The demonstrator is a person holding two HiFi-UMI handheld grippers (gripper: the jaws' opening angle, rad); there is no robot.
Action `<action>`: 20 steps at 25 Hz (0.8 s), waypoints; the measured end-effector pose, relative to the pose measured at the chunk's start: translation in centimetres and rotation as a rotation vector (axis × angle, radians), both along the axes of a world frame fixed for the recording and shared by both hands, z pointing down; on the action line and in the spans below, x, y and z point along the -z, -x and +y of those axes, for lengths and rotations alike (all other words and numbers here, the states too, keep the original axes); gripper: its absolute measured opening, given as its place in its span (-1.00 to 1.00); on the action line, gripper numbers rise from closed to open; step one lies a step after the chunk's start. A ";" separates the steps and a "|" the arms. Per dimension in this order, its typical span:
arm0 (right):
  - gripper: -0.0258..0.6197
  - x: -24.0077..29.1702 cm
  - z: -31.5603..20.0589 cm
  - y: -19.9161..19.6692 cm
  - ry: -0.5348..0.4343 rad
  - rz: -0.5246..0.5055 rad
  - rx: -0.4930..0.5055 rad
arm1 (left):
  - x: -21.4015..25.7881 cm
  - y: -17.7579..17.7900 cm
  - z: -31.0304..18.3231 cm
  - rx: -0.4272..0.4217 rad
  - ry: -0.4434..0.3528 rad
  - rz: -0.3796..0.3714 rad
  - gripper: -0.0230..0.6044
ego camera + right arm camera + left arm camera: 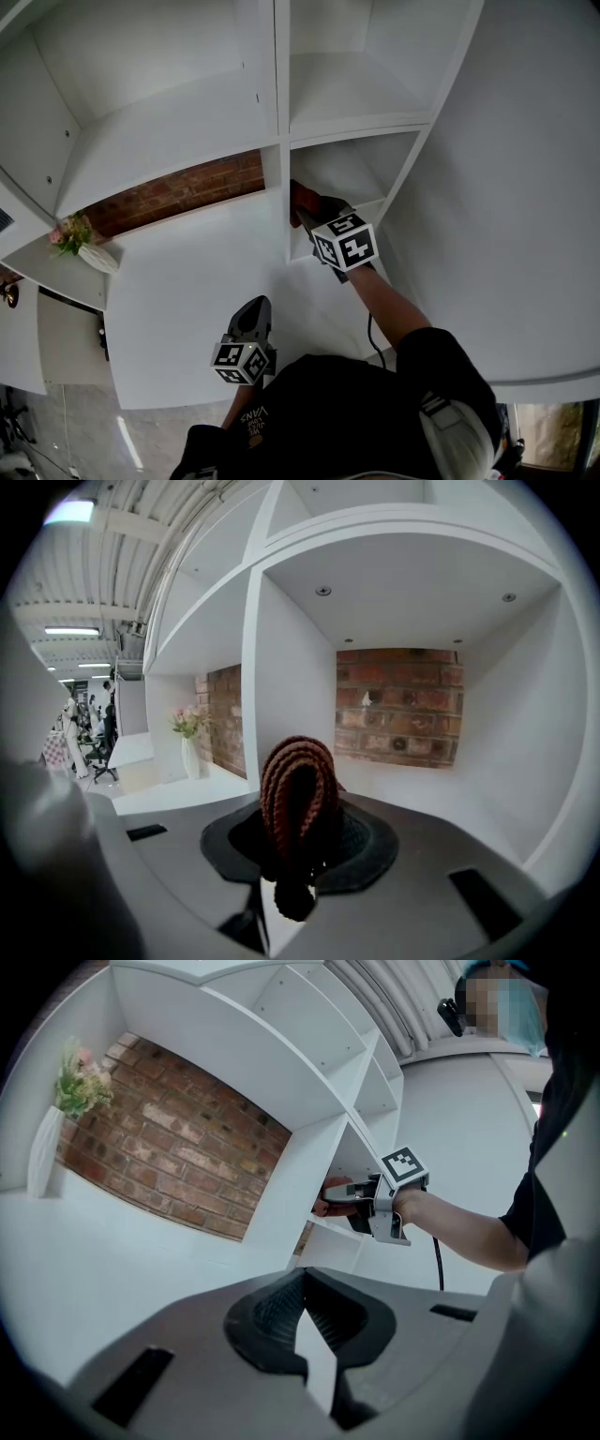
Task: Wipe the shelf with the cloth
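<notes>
Right, closest in, at 6 o'clock in the head view, the left gripper (253,314) hangs over the broad white board (178,309) of the shelf (178,131). Its jaws are closed tip to tip with nothing between them.

Moving out, just past centre toward 1 o'clock, the right gripper (314,214) reaches into the small cubby (356,169). The person's bare forearm (389,305) is stretched out behind it. Its jaws are clamped tight on the cloth (298,789), a brown ribbed piece folded into a loop that stands up out of the grip.

From the head view the cloth (302,199) sits at the foot of the upright divider (274,192), at the cubby's 9 o'clock side. It looks pressed against that panel, though the angle makes contact hard to confirm.

Farther back, red brick (398,705) closes off the cubby. Well away, at 9 o'clock in the head view, a white vase of flowers (82,242) stands at the far end of the board.
</notes>
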State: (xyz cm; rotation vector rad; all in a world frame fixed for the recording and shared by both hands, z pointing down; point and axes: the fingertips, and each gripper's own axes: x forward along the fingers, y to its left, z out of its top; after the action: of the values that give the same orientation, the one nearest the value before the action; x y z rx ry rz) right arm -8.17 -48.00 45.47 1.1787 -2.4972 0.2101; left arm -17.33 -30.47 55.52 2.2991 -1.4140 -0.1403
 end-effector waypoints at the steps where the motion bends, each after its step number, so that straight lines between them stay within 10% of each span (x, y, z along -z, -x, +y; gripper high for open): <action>1: -0.64 -0.3 0.2 0.2 -0.002 0.013 0.003 | 0.0 0.0 0.0 -0.001 0.000 -0.001 -0.90; 20: -0.64 -1.1 -2.2 -14.8 -0.109 0.346 -0.258 | -0.4 -1.2 -0.1 -0.031 0.012 -0.008 -0.90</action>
State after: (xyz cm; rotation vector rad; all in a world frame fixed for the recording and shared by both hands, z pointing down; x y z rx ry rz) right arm 6.60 -50.20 46.59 1.4437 -2.0781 -0.0614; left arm -16.11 -30.56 55.95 2.3128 -1.3791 -0.1126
